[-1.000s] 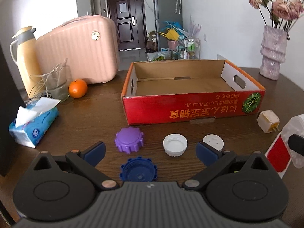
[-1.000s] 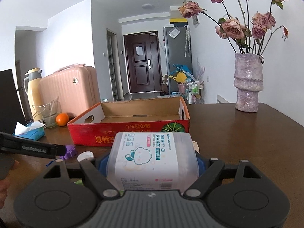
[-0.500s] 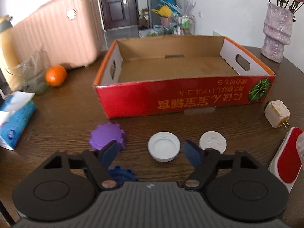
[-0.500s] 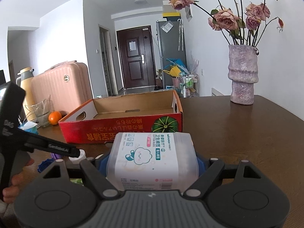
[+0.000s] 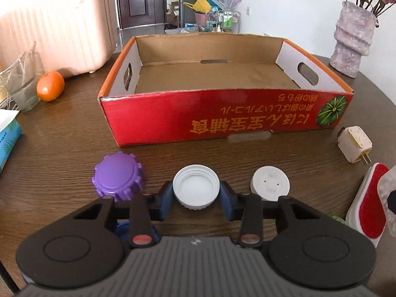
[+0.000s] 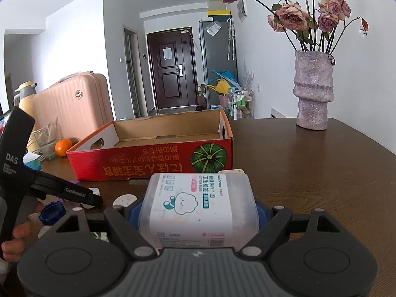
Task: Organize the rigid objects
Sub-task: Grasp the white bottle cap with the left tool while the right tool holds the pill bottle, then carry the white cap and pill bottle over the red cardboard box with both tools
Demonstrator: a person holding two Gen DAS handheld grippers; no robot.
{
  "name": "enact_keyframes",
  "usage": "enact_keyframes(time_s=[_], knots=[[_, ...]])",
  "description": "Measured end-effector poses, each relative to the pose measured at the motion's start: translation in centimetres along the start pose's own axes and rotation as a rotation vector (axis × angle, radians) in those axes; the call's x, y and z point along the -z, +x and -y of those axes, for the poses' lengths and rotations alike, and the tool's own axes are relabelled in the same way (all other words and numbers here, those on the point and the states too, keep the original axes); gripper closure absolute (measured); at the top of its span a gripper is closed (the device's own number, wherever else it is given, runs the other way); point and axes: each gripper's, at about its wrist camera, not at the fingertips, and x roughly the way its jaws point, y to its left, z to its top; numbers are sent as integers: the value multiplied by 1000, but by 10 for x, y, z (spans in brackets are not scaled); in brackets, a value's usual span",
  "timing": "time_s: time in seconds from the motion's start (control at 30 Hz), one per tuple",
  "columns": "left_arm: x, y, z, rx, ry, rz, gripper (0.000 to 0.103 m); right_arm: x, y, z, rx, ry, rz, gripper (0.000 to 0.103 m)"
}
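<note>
My left gripper (image 5: pixel 196 199) is closed around a white open-side-up cap (image 5: pixel 196 189) on the table, its blue pads touching both sides. A purple ridged cap (image 5: pixel 118 177) lies to its left and a flat white lid (image 5: pixel 271 184) to its right. A blue cap (image 6: pixel 52 212) lies under the left gripper. My right gripper (image 6: pixel 198 214) is shut on a clear cotton swab box (image 6: pixel 198 205) with a white label, held above the table. The open red cardboard box (image 5: pixel 222 116) stands beyond the caps, empty inside; it also shows in the right wrist view (image 6: pixel 153 156).
A white plug adapter (image 5: pixel 354 147) lies right of the box. A purple vase (image 6: pixel 313 90) with flowers stands at the back right. At the left are an orange (image 5: pixel 50 86), a glass (image 5: pixel 19 86), a tissue pack (image 5: pixel 7 136) and a pink suitcase (image 5: pixel 54 24).
My left gripper moved forward and right from the blue cap to the white cap and closed on it. The right gripper kept holding the swab box and shifted slightly.
</note>
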Motion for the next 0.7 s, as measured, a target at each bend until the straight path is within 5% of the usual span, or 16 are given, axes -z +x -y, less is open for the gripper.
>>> enact_keyframes(time_s=[0.7], knots=[[23,-87,10,-29,-31,264,62,1,-11,-3,-19,-21,55,21]])
